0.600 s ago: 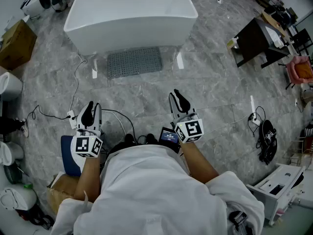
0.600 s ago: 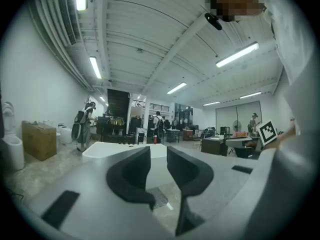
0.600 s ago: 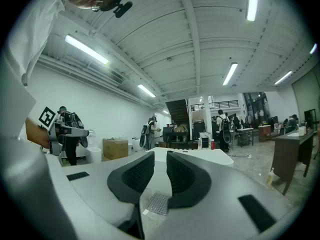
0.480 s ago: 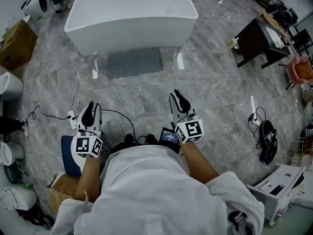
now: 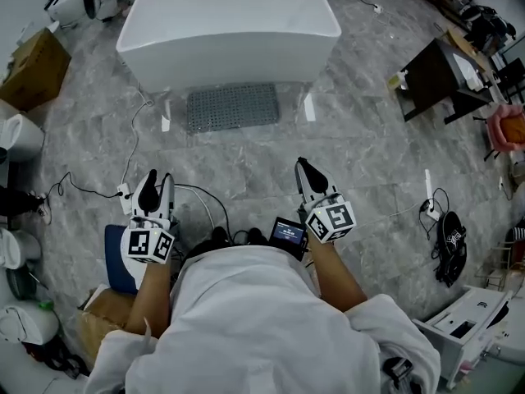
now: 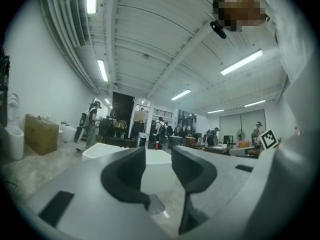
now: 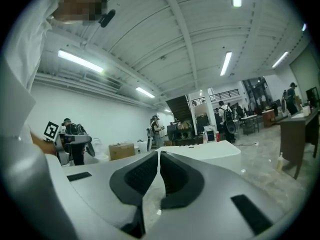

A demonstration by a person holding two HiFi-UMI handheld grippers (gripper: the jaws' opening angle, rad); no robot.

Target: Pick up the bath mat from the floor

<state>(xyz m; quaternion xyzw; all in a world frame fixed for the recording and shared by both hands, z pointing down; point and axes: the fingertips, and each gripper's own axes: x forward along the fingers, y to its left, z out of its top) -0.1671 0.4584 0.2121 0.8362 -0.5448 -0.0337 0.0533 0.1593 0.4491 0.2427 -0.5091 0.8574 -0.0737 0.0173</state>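
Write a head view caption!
Grey dotted rectangular bath mat lies before the white bathtub; left gripper and right gripper hover empty.

Both forearms reach forward; the left gripper (image 5: 154,194) has its jaws apart and empty, the right gripper (image 5: 311,176) has them together.

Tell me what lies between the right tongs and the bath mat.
Only bare grey floor tile between the right tongs and the bath mat, seen in the head view.

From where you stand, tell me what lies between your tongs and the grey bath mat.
Nothing visible. Bare grey marble floor runs from the left tongs and right tongs to the grey studded bath mat before the white bathtub. A black cable loops near the left tongs, off the path.
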